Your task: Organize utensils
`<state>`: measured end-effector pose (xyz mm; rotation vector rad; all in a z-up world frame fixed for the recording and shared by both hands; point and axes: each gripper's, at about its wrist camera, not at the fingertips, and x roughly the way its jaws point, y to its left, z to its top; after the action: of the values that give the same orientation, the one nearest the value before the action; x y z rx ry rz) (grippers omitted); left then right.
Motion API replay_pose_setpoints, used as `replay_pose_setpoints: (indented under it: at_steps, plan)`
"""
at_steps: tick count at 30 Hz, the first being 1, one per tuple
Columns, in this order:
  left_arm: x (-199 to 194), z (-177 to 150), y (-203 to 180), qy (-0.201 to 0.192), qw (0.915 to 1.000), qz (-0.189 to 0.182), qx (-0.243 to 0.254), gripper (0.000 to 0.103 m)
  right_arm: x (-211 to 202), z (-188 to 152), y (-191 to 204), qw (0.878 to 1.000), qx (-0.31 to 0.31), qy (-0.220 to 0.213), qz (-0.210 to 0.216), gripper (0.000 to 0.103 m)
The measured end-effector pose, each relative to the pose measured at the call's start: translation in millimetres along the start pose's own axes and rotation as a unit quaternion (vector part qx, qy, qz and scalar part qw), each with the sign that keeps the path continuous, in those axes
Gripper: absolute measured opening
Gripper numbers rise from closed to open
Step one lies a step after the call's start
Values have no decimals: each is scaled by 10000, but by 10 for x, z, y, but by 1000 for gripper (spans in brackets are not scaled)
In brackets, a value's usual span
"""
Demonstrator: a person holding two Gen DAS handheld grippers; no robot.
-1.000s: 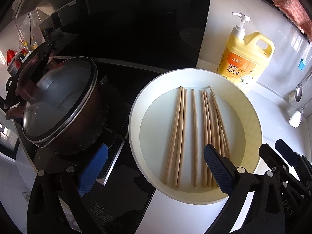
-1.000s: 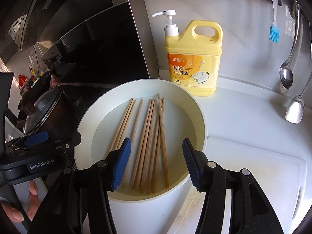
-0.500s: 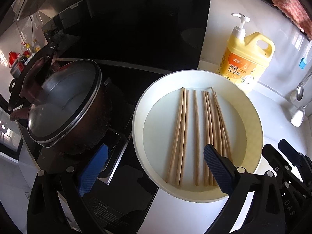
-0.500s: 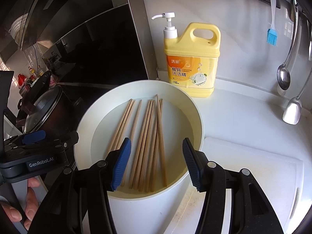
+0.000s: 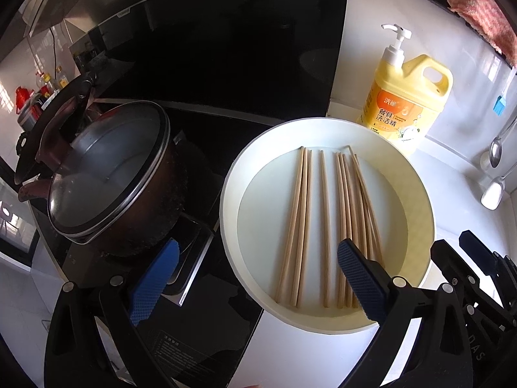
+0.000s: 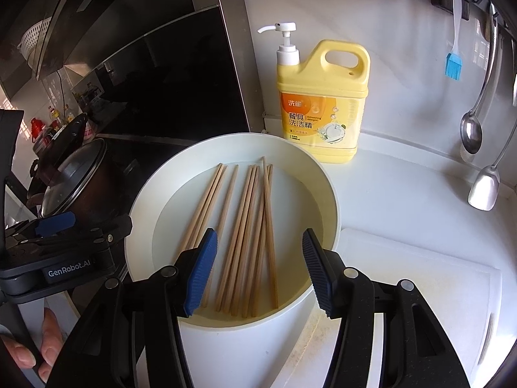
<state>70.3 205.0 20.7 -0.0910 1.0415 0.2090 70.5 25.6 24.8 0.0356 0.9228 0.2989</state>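
Several wooden chopsticks (image 5: 323,223) lie side by side in a round white basin (image 5: 232,174) on the counter; they also show in the right wrist view (image 6: 245,232), inside the basin (image 6: 142,200). My left gripper (image 5: 255,281) is open and empty, held above the basin's near left rim. My right gripper (image 6: 258,274) is open and empty, held above the basin's near edge over the chopsticks' near ends. The left gripper's body shows at the left of the right wrist view (image 6: 64,249).
A lidded brown pot (image 5: 106,174) sits on the black stove (image 5: 206,317) left of the basin. A yellow detergent bottle (image 6: 320,103) stands behind the basin. A white cutting board (image 6: 420,291) lies to its right. Spoons (image 6: 475,129) and a blue brush (image 6: 454,64) hang on the wall.
Both views have shifted slightly: the basin and chopsticks sit a little further right in the left view and lower in the right view. Both grippers stay open.
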Motion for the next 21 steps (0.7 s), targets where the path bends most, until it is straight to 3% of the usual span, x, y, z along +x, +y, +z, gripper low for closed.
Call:
replay_pose_setpoints:
  at_steps: [14, 21]
  plan:
    - [26, -11, -5, 8, 9998, -202, 10, 97, 0, -3, 9, 10000, 0, -6, 5, 53]
    - [44, 13, 0, 60, 10000, -46, 47, 97, -3, -5, 18, 10000, 5, -6, 1, 53]
